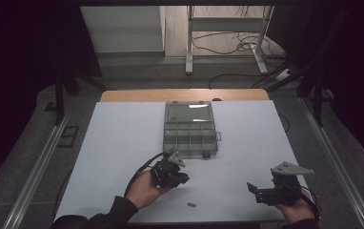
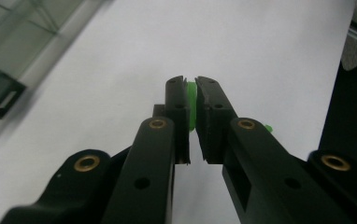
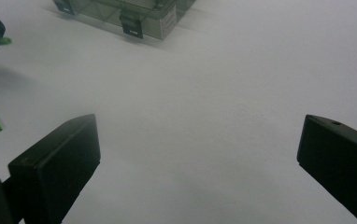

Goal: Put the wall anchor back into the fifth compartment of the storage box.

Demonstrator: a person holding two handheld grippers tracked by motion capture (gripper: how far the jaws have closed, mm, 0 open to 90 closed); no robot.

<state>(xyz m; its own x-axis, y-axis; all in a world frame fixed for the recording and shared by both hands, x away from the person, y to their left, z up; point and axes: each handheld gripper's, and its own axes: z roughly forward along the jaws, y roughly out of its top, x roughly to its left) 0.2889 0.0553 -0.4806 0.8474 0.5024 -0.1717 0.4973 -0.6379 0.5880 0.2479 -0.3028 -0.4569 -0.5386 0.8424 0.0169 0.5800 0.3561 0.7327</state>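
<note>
My left gripper [image 2: 190,86] pinches a green piece [image 2: 191,105], probably plastic; next, carry it to the organizer box [image 1: 190,129]. Right gripper [image 3: 197,154] waits, jaws spread.

a white sheet [image 1: 123,157] covers the table, leaving a strip of bare wooden tabletop [image 1: 137,95] showing along the far edge. on the sheet, toward the far middle, lies a clear plastic compartment box [image 1: 190,129] with its lid folded open and flat behind it. near the front edge, between the person's two hands, a small green piece [image 1: 191,205] lies flat on the white, well apart from the box.
</note>
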